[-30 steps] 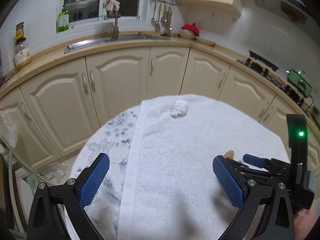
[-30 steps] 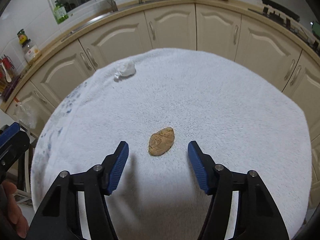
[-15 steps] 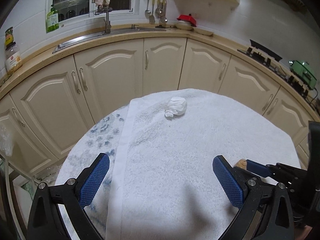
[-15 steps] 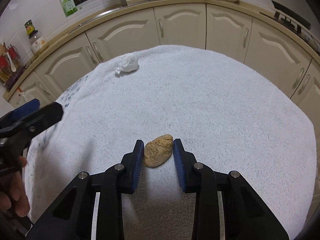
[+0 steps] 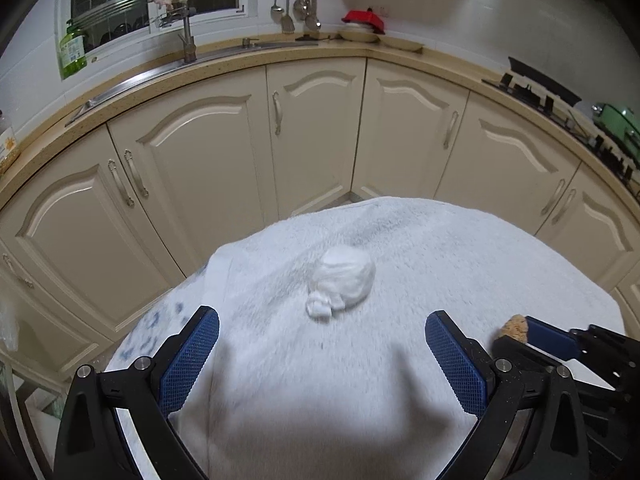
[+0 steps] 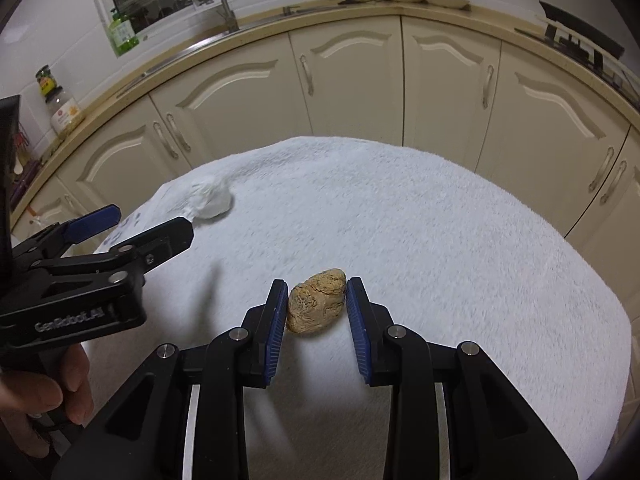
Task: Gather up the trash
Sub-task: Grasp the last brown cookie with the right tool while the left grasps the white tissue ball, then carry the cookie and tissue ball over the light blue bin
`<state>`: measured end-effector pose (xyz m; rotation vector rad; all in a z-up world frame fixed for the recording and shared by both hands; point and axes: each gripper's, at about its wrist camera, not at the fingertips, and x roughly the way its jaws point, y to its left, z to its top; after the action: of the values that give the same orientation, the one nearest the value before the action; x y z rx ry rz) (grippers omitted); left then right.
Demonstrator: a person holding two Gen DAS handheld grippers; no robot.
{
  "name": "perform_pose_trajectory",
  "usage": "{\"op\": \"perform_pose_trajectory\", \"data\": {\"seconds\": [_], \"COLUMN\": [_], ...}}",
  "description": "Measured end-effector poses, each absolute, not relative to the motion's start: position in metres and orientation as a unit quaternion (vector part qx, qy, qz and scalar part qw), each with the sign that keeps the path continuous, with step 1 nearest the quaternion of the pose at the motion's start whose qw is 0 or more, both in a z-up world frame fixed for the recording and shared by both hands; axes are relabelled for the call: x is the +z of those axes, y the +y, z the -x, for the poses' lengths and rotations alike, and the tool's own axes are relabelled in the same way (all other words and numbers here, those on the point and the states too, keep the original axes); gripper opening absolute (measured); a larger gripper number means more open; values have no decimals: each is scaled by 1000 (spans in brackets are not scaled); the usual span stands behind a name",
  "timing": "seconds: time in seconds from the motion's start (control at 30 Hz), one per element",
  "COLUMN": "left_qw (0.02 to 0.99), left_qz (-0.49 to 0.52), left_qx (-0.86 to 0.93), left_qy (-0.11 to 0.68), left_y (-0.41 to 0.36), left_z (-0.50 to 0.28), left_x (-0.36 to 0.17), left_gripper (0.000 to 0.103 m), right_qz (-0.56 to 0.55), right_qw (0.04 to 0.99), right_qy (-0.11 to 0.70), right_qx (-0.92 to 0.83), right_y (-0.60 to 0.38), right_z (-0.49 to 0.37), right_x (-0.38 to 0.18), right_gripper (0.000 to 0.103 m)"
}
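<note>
Tongs: our right tongs clamp the brown lump on the white towel; our left tongs gape just near the crumpled tissue.

Your left gripper had bare towel up to the paper wad; nothing btwn.

A fluffy white towel covers the table. Beyond it curve cream cabinet doors under a speckled beige countertop. At eleven o'clock stands a steel tap, with a green bottle at ten o'clock and hanging steel utensils at twelve.
</note>
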<state>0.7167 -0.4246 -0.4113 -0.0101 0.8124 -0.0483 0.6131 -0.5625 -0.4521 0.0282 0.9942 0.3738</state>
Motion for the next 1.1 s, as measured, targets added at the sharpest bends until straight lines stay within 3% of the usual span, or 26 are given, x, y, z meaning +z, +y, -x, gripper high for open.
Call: {"op": "perform_pose_trajectory", "data": {"seconds": [0.13, 0.2, 0.23, 0.27, 0.37, 0.53, 1.1], "left_qw": [910, 909, 907, 904, 906, 912, 952], "left_qz": [6, 6, 8, 13, 22, 27, 13], "left_qx": [-23, -26, -32, -36, -36, -39, -59], "left_qy": [413, 417, 419, 425, 422, 407, 300], "left_y": [-432, -435, -436, -436, -433, -427, -477], "left_z": [-762, -779, -784, -788, -790, -776, -616], "left_x": [-428, -435, -438, -442, -442, -433, -353], "left_gripper": [100, 90, 71, 47, 36, 30, 30], "right_qz": [-19, -23, -26, -27, -33, -40, -54], "right_qw": [863, 862, 863, 863, 863, 864, 904], "right_qy": [475, 476, 476, 476, 476, 472, 394], "right_qx": [172, 170, 169, 168, 167, 168, 157], "right_y": [-572, -578, -581, -584, -588, -594, -640], "right_z": [-630, -634, -635, -636, -634, -621, -502], "right_x": [-456, -459, -459, -460, -459, -452, -350], "right_gripper": [30, 30, 30, 30, 30, 30, 30]}}
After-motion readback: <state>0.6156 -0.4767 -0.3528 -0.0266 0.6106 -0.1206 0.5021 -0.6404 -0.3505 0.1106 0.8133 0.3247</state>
